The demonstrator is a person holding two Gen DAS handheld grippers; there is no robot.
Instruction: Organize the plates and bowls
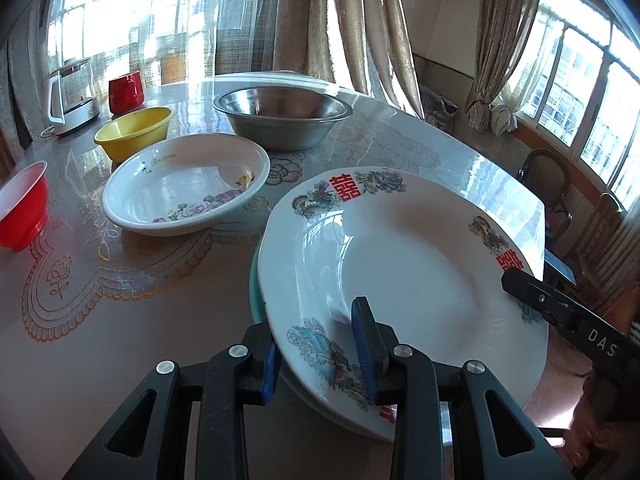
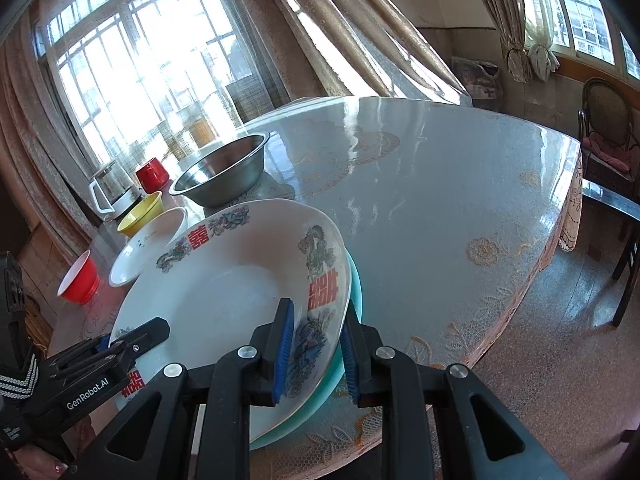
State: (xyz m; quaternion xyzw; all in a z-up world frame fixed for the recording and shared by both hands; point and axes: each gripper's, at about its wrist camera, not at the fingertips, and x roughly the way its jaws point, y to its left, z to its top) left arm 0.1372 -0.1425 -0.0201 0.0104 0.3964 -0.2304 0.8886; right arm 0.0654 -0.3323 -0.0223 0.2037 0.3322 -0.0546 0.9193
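The large white plate (image 1: 400,264) with red double-happiness characters and phoenix pictures lies on top of a teal plate (image 2: 356,292), near the front edge of the worktop (image 2: 440,208). The left hand-held gripper (image 1: 320,344) bites the near-left rim, one blue pad above the white plate and one under the teal one, so it grasps both plates together. The right hand-held gripper (image 2: 316,352) does the same on the right rim. I think two grips on opposite sides keep such a wide, heavy pair level and stop the plates from sliding apart when carried.

Further back wait a floral plate (image 1: 184,188), a yellow bowl (image 1: 136,130), a red bowl (image 1: 22,204) and a steel bowl (image 1: 280,118), well apart from the stack; probably they are still to be sorted.

Readable writing: "Rose Garden" on the floral plate, "GenRobot.AI" on the left hand-held gripper's body in the right wrist view, and "DAS" on the right one in the left wrist view.
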